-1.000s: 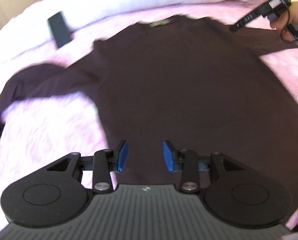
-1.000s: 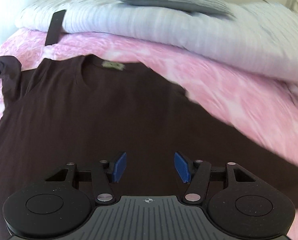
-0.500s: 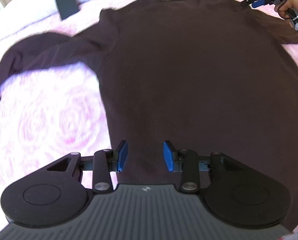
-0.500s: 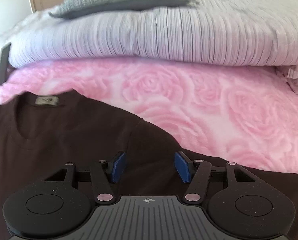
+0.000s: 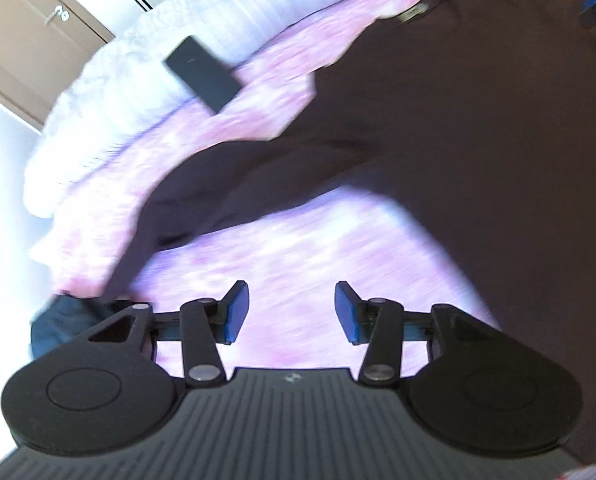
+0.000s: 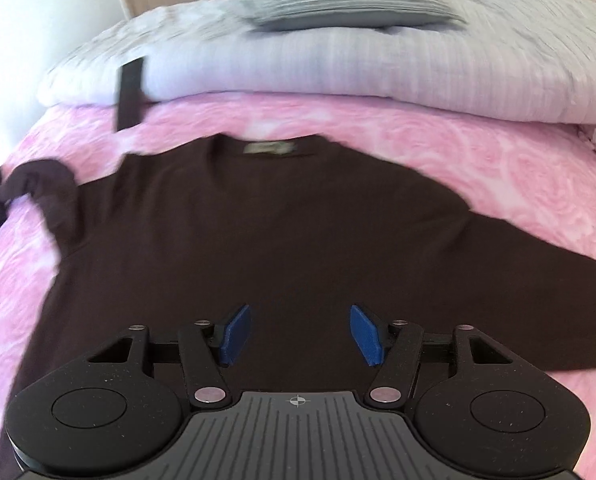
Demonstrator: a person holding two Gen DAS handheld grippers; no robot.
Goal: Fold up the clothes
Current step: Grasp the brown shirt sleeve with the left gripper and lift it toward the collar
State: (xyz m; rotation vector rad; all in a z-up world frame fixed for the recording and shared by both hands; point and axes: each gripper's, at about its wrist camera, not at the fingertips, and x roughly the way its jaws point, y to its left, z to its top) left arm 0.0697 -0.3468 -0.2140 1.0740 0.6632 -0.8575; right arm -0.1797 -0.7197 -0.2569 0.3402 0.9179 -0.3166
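Our left gripper [image 5: 291,312] hangs over the pink rose-patterned bedspread [image 5: 298,264] with its blue-padded fingers [image 5: 234,312] spreading and nothing between them, and our right gripper [image 6: 300,334] does the same above the dark brown long-sleeved knit sweater [image 6: 282,240]. The sweater lies flat on the bed, collar away from us, sleeves spread. Beyond it a flat black rectangular device [image 6: 130,94] rests against the folded pale lilac quilt [image 6: 338,64] under a grey striped pillow [image 6: 338,4].
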